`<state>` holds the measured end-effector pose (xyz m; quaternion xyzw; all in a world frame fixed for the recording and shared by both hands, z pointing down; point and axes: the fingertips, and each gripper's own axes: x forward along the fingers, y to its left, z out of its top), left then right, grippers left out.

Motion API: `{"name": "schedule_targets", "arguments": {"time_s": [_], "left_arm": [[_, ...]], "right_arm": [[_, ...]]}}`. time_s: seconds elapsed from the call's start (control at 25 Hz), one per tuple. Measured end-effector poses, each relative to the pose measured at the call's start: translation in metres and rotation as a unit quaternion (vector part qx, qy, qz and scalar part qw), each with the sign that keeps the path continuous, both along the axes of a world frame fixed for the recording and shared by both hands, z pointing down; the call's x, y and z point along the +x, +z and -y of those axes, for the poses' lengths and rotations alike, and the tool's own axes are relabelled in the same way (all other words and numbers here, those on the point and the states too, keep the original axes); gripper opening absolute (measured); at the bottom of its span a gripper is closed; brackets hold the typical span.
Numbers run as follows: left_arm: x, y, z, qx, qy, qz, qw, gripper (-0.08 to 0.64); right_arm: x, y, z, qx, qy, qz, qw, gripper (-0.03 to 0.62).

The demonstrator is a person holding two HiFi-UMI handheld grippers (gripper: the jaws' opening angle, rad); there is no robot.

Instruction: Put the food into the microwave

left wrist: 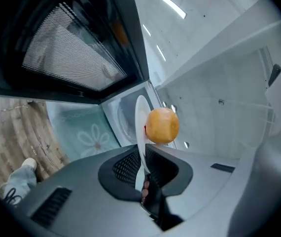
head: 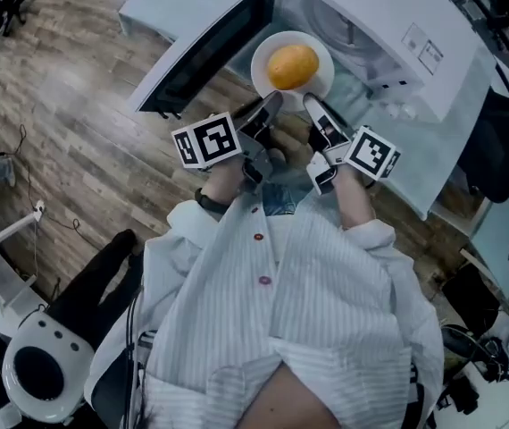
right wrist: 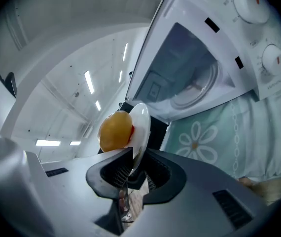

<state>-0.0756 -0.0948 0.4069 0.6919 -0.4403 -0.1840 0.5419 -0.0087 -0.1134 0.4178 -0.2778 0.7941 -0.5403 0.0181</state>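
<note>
Striped shirt (head: 326, 293) of the person fills the bottom of the head view; both arms reach forward from it.

Step in hand: carrying the plate (head: 264, 77) with the food (head: 293, 65) up to the microwave (head: 397, 34). Door (head: 205, 52) is swung wide open to the left and the cavity is exposed. Microwave sits on the table (head: 442, 159), which has a pale flowered cloth.

- Left tool (head: 270, 107): jaws nearly together, pinched on the plate's near-left rim.
- Right tool (head: 312, 107): a little wider, jaws clamped on the near-right rim.
- Each gripper view shows the thin rim running between the pads.

Food is a round orange-yellow item, sitting mid-plate just beyond both tool tips, between them and the cavity. It touches neither tool. The plate is held in the air just in front of the opening, not yet inside.

Next move, as a judgement: push both tools forward together, plate level, past the door edge. Lower it onto the glass turntable (right wrist: 197, 90), then open both tools. The round food could roll if the plate tips.
</note>
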Motion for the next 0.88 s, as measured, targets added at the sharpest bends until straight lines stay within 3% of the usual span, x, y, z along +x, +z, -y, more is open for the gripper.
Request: {"name": "schedule_targets", "arguments": {"time_s": [0.44,0.72,0.88], "left_arm": [[0.027,0.005,0.054,-0.003,0.118,0.006,0.9930,0.032],[0.034,0.011,0.068,-0.006,0.163,0.010,0.9866,0.032],[0.038,0.013,0.072,-0.007,0.183,0.011,0.9831,0.032]], "right_arm": [[0.026,0.002,0.040,0.002,0.111,0.005,0.994,0.075],[0.035,0.010,0.047,-0.007,0.160,0.000,0.987,0.075],[0.034,0.004,0.052,0.013,0.170,0.011,0.985,0.075]]}}
